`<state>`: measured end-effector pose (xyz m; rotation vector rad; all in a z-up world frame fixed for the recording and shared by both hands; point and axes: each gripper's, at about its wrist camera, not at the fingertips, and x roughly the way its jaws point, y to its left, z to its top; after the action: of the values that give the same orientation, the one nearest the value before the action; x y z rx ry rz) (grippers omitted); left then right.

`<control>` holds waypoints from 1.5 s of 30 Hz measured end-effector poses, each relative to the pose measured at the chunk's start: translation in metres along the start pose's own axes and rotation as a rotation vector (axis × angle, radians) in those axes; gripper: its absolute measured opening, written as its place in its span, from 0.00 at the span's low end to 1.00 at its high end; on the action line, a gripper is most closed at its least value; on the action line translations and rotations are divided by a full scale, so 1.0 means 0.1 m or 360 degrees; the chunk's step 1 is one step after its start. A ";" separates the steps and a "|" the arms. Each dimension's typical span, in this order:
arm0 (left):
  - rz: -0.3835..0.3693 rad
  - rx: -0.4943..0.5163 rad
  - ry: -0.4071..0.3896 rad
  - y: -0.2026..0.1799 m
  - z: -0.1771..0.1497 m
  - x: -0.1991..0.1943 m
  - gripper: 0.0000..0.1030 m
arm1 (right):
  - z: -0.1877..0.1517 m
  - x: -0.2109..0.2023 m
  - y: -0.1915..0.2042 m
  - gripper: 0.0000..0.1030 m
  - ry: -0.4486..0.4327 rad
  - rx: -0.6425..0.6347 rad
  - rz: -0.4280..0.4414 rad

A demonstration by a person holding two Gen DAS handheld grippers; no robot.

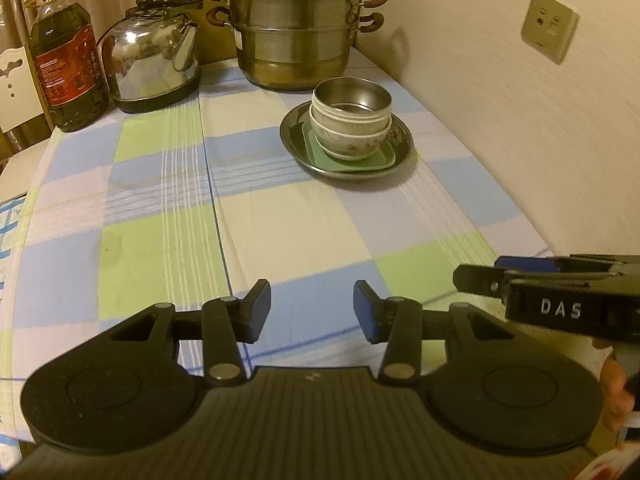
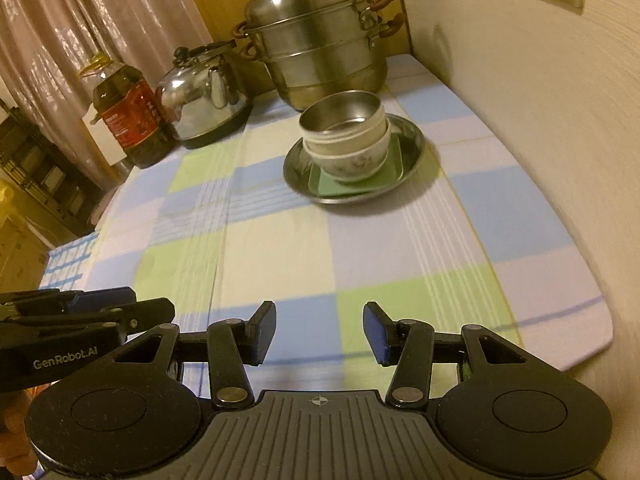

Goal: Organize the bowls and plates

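Observation:
A stack of dishes stands at the far right of the checked tablecloth [image 1: 280, 232]. Its base is a round steel plate [image 1: 402, 136] [image 2: 412, 140]; on that lies a green square plate [image 1: 380, 158] [image 2: 324, 180]. Two white bowls [image 1: 352, 142] [image 2: 352, 160] sit nested on it, topped by a steel bowl [image 1: 356, 94] [image 2: 344, 114]. My left gripper [image 1: 312, 312] hovers open over the near cloth, well short of the stack, nothing between its fingers. My right gripper [image 2: 320, 330] is likewise open and empty, beside the left one. Each gripper shows at the edge of the other's view.
At the back stand a tiered steel steamer pot [image 1: 294, 28] [image 2: 316, 44], a shiny kettle [image 1: 154, 56] [image 2: 204, 96] and an oil bottle [image 1: 66, 64] [image 2: 128, 116]. A wall with sockets [image 1: 550, 26] runs along the right edge. Curtains [image 2: 80, 20] hang at the left.

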<state>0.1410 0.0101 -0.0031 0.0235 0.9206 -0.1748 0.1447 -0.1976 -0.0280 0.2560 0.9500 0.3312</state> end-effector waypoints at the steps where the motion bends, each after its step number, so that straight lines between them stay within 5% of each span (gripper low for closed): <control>1: -0.0007 0.0002 -0.0003 0.01 -0.05 -0.04 0.41 | -0.06 -0.04 0.04 0.47 0.0005 -0.0006 -0.0010; 13: -0.0041 0.0015 -0.0018 0.01 -0.36 -0.34 0.41 | -0.47 -0.41 0.31 0.47 -0.0022 -0.0024 -0.0028; 45: -0.0035 -0.0032 -0.0032 -0.17 -0.30 -0.35 0.41 | -0.36 -0.46 0.17 0.47 -0.0015 -0.0122 0.0008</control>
<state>0.0935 0.0016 0.0073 -0.0071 0.9026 -0.1858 0.0871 -0.1972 -0.0077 0.1898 0.9253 0.3702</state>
